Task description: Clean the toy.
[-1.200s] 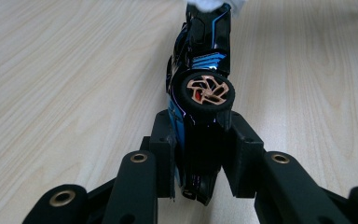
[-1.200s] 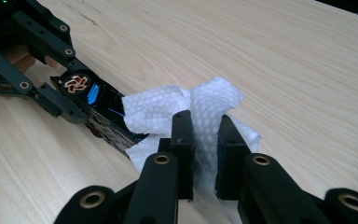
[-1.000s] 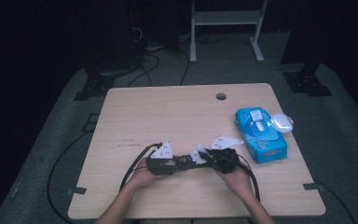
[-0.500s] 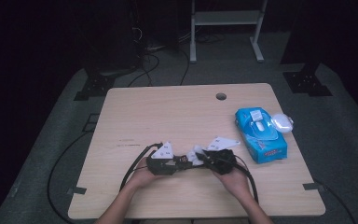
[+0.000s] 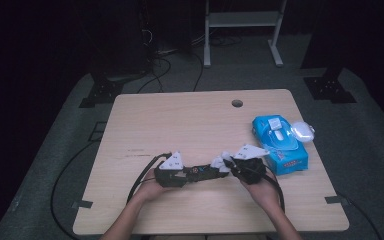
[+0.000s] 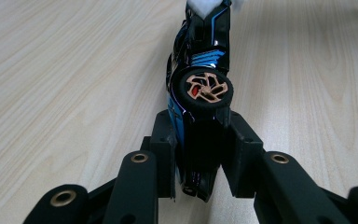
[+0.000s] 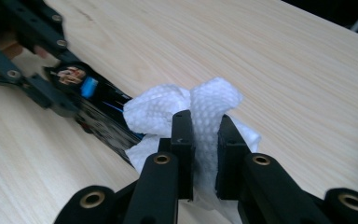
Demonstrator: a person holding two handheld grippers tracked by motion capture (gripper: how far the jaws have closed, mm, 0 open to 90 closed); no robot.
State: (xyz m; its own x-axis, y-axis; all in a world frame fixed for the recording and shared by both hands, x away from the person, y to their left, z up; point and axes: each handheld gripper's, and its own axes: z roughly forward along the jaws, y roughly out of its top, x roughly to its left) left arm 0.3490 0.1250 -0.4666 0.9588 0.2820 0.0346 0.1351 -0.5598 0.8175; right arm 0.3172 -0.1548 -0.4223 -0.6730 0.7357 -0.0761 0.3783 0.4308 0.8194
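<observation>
A black toy car [image 6: 200, 84] with blue stripes and a bronze-spoked wheel lies on its side between the jaws of my left gripper [image 6: 198, 154], which is shut on its rear end. From above, the car [image 5: 200, 172] stretches between both hands near the table's front. My right gripper [image 7: 204, 140] is shut on a crumpled white wipe [image 7: 200, 105] and presses it against the car's far end [image 7: 107, 121]. In the high view the wipe [image 5: 219, 161] sits just left of the right gripper [image 5: 230, 167], and the left gripper [image 5: 180, 176] points right.
A blue pack of wet wipes [image 5: 279, 142] lies at the table's right side, with a small clear lid or case [image 5: 302, 131] at its far edge. A round cable hole [image 5: 237, 103] is near the back edge of the wooden table [image 5: 180, 120]. Cables trail off the front left.
The right gripper with the wipe has shifted slightly along the car's end. The left gripper and the car have stayed in place.
</observation>
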